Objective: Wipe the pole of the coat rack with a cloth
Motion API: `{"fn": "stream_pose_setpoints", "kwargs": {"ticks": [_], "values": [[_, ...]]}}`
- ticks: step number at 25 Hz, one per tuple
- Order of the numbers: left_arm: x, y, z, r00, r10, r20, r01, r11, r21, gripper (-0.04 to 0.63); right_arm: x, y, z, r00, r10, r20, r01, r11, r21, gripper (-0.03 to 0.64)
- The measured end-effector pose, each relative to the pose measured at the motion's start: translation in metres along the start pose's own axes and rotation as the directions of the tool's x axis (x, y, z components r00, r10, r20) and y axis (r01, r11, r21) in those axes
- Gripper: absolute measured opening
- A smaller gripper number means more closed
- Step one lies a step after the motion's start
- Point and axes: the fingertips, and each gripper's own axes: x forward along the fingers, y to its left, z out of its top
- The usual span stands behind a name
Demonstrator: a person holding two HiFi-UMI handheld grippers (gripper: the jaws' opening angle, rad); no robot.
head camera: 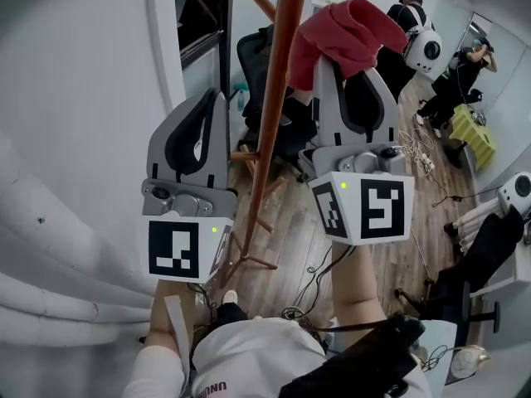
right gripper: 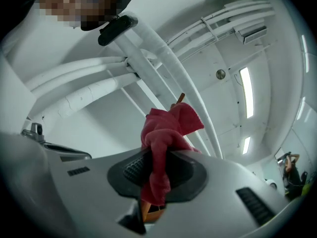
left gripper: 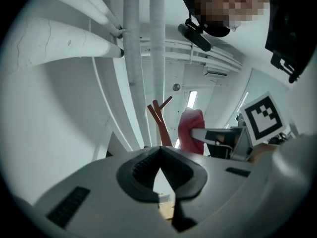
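**A:** Where is the cloth?

**B:** The red cloth (head camera: 344,31) is in the right gripper (head camera: 352,63). The two jaws press on it from both sides. In the right gripper view a bunch of it stands above the jaws and a tail hangs down below them.

**A:** And the pole?

**B:** In the head view the brown pole (head camera: 278,81) of the coat rack stands between the two grippers. The cloth is at its right side, high up, near a peg (head camera: 259,0) that sticks out to the other side. The cloth seems to touch the pole. Its edge overlaps the wood there, so I cannot be sure of the contact.

**A:** What about the left gripper?

**B:** The left gripper (head camera: 214,99) is at the left of the pole and lower in the picture than the right one. It does not touch the wood. Its jaws are together at the tips and nothing is between them. In the left gripper view the top of the pole, the pegs and the red cloth show beyond the tips.

**A:** What is around?

**B:** The feet (head camera: 249,259) of the rack stand on a wooden floor (head camera: 290,214). A black office chair (head camera: 259,60) is behind the pole. Thick white pipes (head camera: 50,222) run along the wall at the left.
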Motion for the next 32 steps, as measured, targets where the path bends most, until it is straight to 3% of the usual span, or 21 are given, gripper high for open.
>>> {"fn": "stream_pose_setpoints", "kwargs": {"ticks": [6,11,15,23,32], "values": [[0.01,0.016,-0.019,0.999,-0.027,-0.03,0.025,0.997,-0.078,0.014,0.035,0.002,0.006,1.0,-0.015,0.014,0.016,0.998,-0.063,0.071],[0.017,0.02,-0.025,0.997,-0.073,0.004,0.073,0.996,-0.041,0.014,0.051,0.002,0.0,0.999,-0.042,-0.032,0.037,0.991,-0.125,0.071],[0.017,0.025,-0.033,0.996,-0.082,-0.031,0.079,0.993,-0.082,0.014,0.055,0.004,-0.004,0.998,-0.041,-0.037,0.037,0.994,-0.105,0.071],[0.015,0.036,-0.047,0.996,-0.08,-0.029,0.076,0.989,-0.126,0.014,0.054,0.006,-0.019,0.996,-0.037,-0.076,0.028,0.993,-0.11,0.071],[0.008,0.044,-0.064,0.996,-0.072,-0.054,0.064,0.99,-0.128,0.014,0.046,0.011,-0.035,0.992,-0.038,-0.117,0.022,0.991,-0.135,0.071]]}}
